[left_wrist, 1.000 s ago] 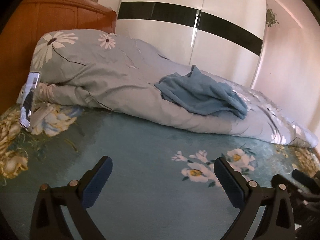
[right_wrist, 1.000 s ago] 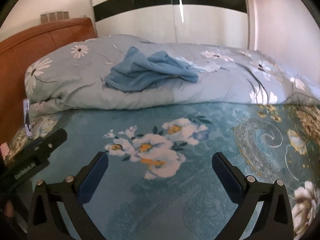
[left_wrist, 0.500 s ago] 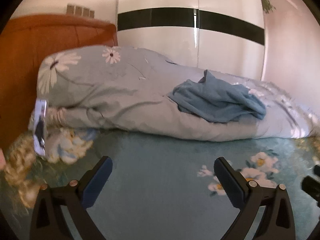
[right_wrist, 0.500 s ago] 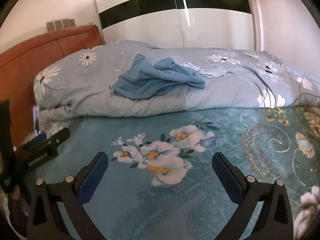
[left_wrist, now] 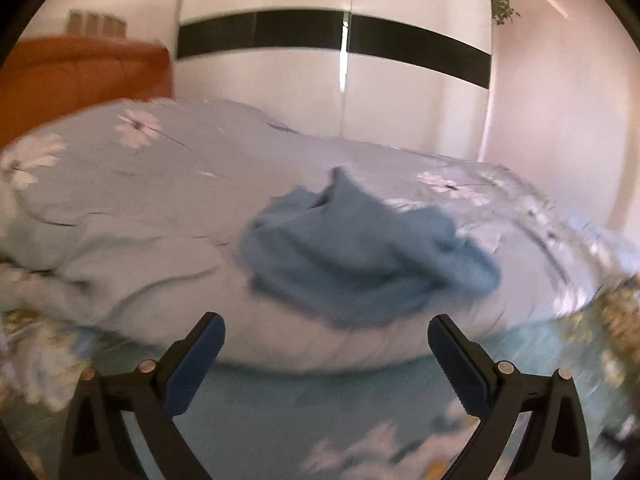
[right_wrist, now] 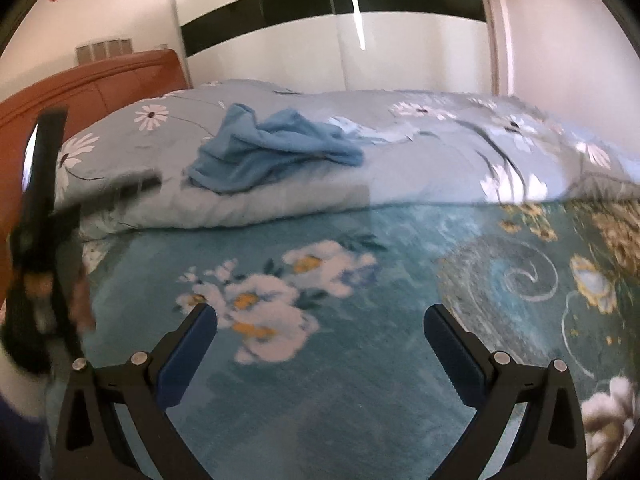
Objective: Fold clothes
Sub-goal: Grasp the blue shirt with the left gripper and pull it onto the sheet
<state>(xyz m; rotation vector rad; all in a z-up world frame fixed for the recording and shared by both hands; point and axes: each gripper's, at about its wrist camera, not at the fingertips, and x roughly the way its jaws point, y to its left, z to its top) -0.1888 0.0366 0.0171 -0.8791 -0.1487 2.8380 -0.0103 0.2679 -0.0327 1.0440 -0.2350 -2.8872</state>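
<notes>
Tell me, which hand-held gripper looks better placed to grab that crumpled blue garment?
Probably the left hand-held gripper: open, with the blue garment just ahead on the folded quilt. The right hand-held gripper, also open, sits farther back.

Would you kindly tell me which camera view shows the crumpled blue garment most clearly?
The right wrist view: the crumpled blue garment is sharp, whole, atop the grey floral duvet. The left wrist view shows it larger but motion-blurred.
</notes>
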